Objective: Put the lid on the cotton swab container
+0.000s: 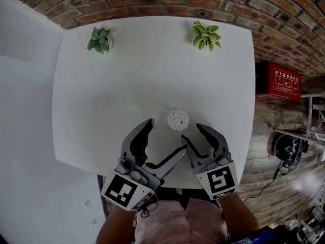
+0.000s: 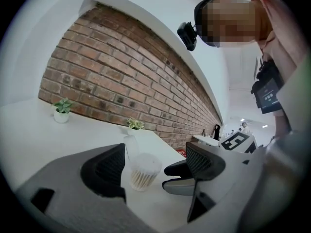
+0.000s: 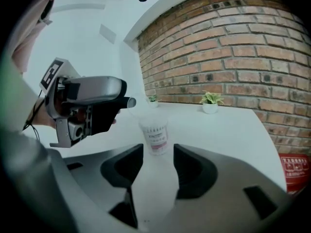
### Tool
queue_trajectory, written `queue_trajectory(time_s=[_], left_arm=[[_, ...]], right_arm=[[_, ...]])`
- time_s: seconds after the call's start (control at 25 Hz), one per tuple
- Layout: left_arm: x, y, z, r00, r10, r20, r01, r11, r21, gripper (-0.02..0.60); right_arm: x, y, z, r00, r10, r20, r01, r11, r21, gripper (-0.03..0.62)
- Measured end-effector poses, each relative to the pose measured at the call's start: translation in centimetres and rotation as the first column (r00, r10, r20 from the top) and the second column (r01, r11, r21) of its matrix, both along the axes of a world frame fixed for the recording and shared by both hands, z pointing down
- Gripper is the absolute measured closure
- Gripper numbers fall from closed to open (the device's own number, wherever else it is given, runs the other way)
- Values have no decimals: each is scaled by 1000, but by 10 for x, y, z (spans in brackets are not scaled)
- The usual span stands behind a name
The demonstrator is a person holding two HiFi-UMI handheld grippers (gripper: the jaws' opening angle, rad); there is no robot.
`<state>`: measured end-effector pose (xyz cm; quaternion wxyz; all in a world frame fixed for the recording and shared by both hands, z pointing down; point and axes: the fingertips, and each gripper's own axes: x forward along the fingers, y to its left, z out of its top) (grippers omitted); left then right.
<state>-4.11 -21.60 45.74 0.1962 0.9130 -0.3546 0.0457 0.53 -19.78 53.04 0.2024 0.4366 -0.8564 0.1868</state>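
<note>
Currently both claws are empty. Left gripper (image 1: 166,136) has its jaws spread wide. Right gripper (image 1: 192,133) has its jaws apart too, with a narrower gap, nothing pinched. Cotton swab container (image 1: 178,120) stands upright on the white table (image 1: 101,111), just ahead of both grippers' tips, touching neither. Left gripper view: it shows in the gap, nearer the left jaw. Right gripper view: just past the jaw tips, centred, label facing the camera. Can't tell if the lid is on. Plant (image 1: 99,39) and second plant (image 1: 206,35) sit at the far edge by the brick wall (image 1: 284,14).
</note>
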Motion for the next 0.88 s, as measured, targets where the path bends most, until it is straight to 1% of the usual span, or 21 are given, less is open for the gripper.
queue_trajectory(time_s=[0.12, 0.28, 0.36, 0.48, 0.56, 0.72, 0.88], left_arm=[[11, 7, -3, 999, 45, 16, -44, 999, -28, 181], [26, 15, -7, 993, 119, 20, -119, 993, -6, 181], [34, 19, -7, 988, 156, 20, -156, 988, 2, 181], [44, 24, -4, 983, 183, 20, -182, 982, -48, 181], [48, 25, -1, 980, 196, 23, -194, 979, -64, 181], [53, 27, 8, 972, 233, 17, -231, 969, -90, 183], [56, 28, 12, 966, 257, -7, -256, 962, -98, 189]], right_arm=[[16, -3, -1, 999, 39, -14, -39, 999, 2, 398], [44, -8, -6, 992, 124, -14, -124, 992, 14, 418], [53, -11, -11, 988, 151, -11, -151, 988, 20, 423], [60, -18, -24, 986, 169, 2, -169, 984, 51, 434], [63, -24, -34, 985, 171, 15, -172, 982, 82, 445], [60, -38, -53, 987, 154, 54, -160, 979, 124, 447], [46, -47, -61, 992, 89, 85, -100, 985, 139, 445]])
